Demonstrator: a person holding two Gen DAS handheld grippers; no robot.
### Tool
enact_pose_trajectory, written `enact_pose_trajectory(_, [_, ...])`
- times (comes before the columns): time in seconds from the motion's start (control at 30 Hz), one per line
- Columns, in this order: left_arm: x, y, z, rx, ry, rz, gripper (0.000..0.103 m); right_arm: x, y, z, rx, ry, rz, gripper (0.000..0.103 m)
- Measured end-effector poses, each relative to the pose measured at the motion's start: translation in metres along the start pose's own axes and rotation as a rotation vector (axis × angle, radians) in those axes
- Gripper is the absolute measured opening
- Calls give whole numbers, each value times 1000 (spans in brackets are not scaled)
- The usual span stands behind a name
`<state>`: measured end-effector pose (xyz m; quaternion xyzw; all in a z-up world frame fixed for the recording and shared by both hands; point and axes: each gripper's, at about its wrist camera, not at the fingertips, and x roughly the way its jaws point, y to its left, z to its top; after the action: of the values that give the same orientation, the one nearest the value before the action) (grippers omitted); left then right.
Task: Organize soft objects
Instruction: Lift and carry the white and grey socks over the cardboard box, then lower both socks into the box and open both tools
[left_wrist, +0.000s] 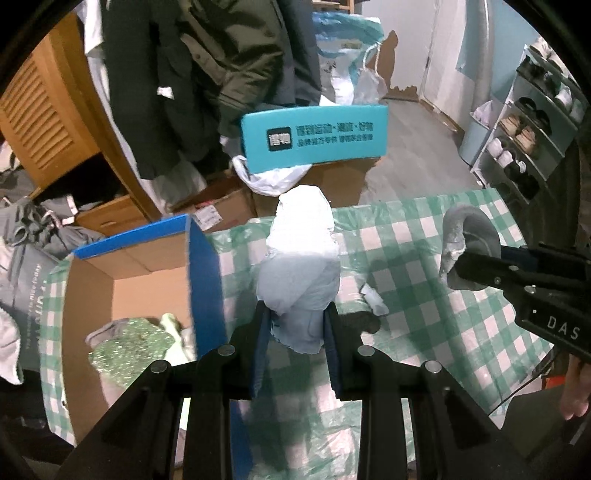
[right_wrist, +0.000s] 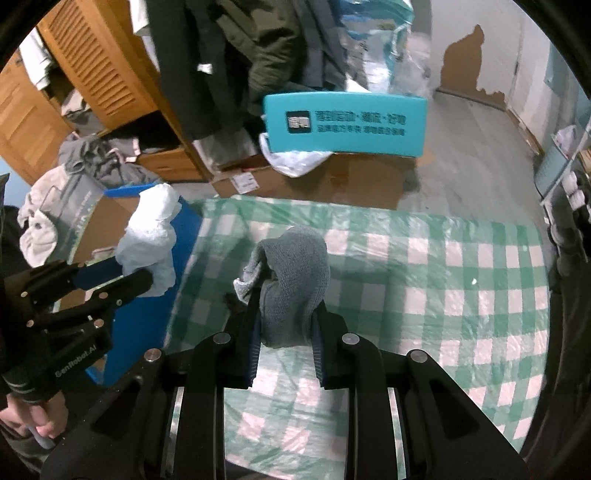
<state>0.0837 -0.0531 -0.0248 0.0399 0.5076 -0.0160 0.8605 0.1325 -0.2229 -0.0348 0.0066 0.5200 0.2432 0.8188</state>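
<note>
My left gripper (left_wrist: 297, 321) is shut on a pale blue-white cloth bundle (left_wrist: 301, 258), held up above the green checked tablecloth (left_wrist: 424, 314). In the right wrist view the same white bundle (right_wrist: 151, 236) shows in the left gripper (right_wrist: 146, 278) at the left. My right gripper (right_wrist: 286, 321) is shut on a grey knitted sock (right_wrist: 295, 269), lifted off the cloth. From the left wrist view that grey sock (left_wrist: 465, 236) hangs in the right gripper (left_wrist: 456, 269) at the right. An open blue cardboard box (left_wrist: 203, 266) stands on the table's left side and holds a green glittery soft item (left_wrist: 129, 350).
A small white scrap (left_wrist: 373, 297) lies on the tablecloth. Beyond the table's far edge are cardboard boxes (right_wrist: 332, 177) under a teal panel (left_wrist: 314, 136), hanging coats (left_wrist: 207, 74) and a wooden cabinet (left_wrist: 48, 118). A shoe rack (left_wrist: 528, 136) stands at the right. Clothes pile up at the left.
</note>
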Motion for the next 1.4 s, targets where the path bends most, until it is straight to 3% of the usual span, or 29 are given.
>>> enact_pose_trajectory(0.7, [-30, 72, -24, -95, -46, 70, 28, 12, 86, 22, -118, 0, 106, 22])
enact_pose_trajectory(1.4, [-29, 140, -49, -195, -24, 133, 28, 41, 173, 40, -238, 43, 174, 22])
